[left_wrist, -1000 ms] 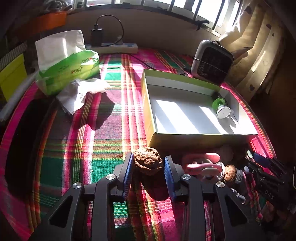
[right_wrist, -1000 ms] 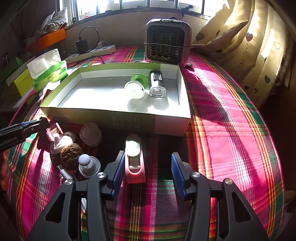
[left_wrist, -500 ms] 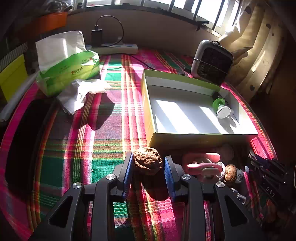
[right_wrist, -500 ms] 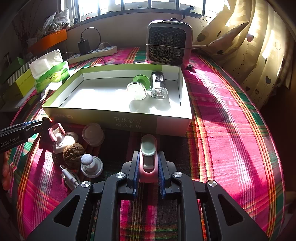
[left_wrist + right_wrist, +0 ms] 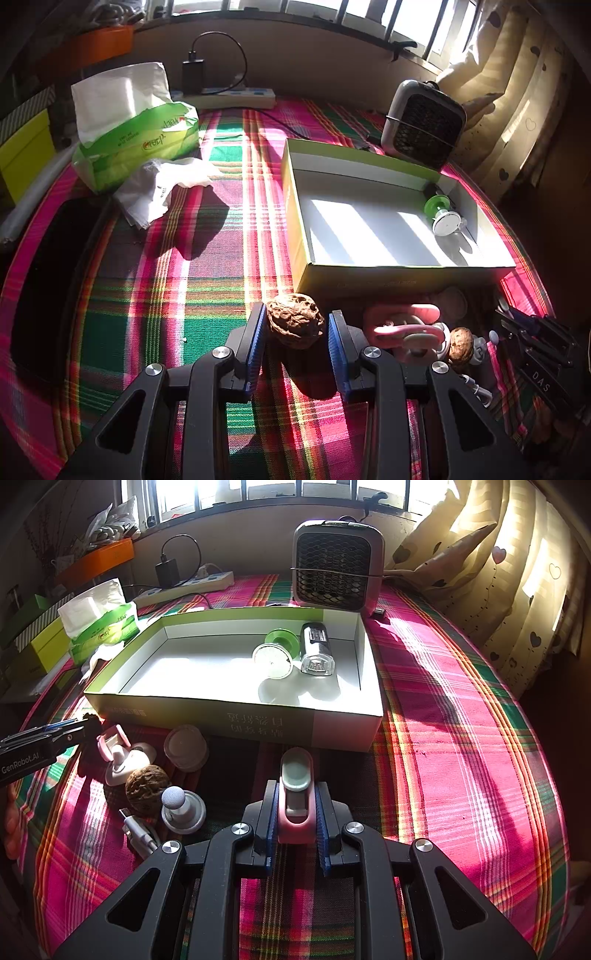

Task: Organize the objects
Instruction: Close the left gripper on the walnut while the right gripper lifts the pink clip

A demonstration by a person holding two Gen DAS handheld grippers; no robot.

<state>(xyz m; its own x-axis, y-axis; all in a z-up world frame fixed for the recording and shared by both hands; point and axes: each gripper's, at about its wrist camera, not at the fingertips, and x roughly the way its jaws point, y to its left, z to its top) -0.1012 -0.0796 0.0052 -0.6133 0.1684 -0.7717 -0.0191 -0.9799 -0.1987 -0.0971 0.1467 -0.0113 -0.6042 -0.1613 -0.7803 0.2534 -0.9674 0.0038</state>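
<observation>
The right gripper is clamping a pink clip; only the left view is showing the left gripper pinching a walnut.

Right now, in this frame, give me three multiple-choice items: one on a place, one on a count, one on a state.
1. Where is the green spool?
A. inside the box
B. on the cloth
C. on the windowsill

2. How many things lie in the box?
A. none
B. two
C. five

3. The right hand-held gripper is:
A. open and empty
B. shut on the pink clip
C. shut on a walnut

Answers: 1 A, it lies on the box floor. 2 B, spool and clear bottle. 3 B, the pads press the clip's sides.
</observation>
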